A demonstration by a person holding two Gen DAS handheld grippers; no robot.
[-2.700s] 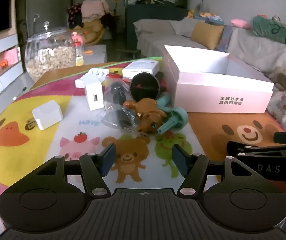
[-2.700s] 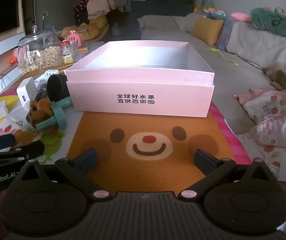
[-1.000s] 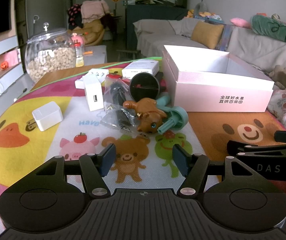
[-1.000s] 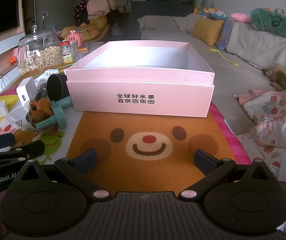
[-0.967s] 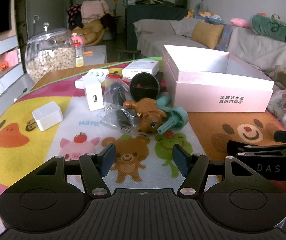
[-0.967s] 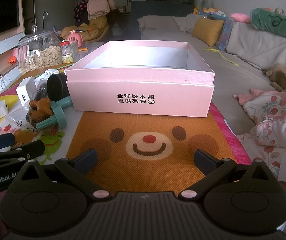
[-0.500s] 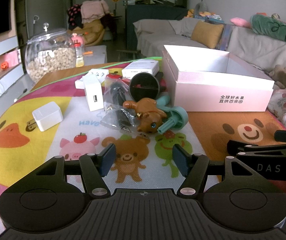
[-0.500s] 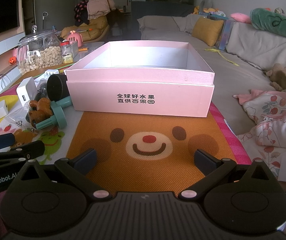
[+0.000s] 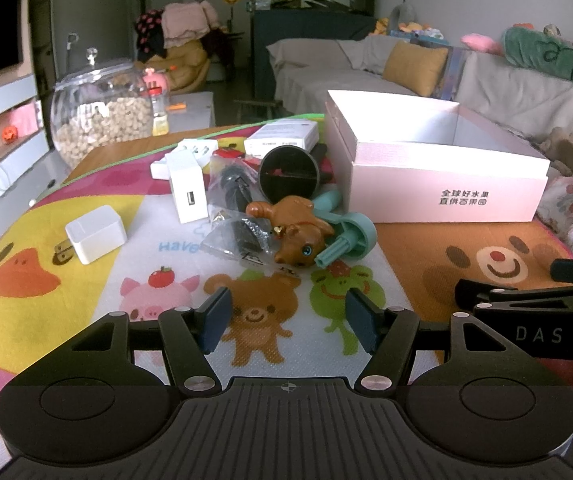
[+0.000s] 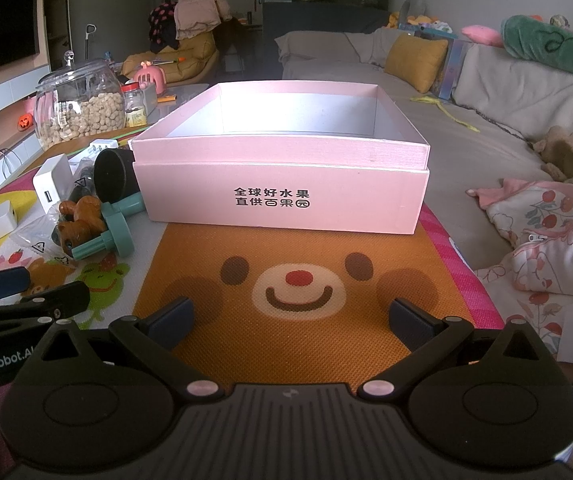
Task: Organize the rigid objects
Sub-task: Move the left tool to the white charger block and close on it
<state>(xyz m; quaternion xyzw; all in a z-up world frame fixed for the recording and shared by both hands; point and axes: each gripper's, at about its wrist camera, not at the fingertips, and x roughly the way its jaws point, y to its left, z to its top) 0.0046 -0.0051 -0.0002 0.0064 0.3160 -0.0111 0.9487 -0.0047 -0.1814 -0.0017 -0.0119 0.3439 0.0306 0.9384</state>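
A heap of small items lies mid-table: a brown toy animal (image 9: 296, 230), a teal plastic piece (image 9: 346, 236), a black round cup (image 9: 288, 176), a clear bag with dark parts (image 9: 238, 220), an upright white charger (image 9: 187, 190) and a white plug cube (image 9: 94, 234). To their right stands an open pink box (image 9: 442, 188), seen straight ahead in the right wrist view as the pink box (image 10: 282, 196), with nothing showing inside. My left gripper (image 9: 286, 318) hangs open above the mat, short of the heap. My right gripper (image 10: 288, 320) is open wide over the orange bear print.
A glass jar of nuts (image 9: 100, 120) and a flat white carton (image 9: 282, 136) stand at the table's far side. The cartoon mat (image 9: 146, 288) covers the table. A sofa (image 10: 486, 92) with cushions and bedding runs along the right.
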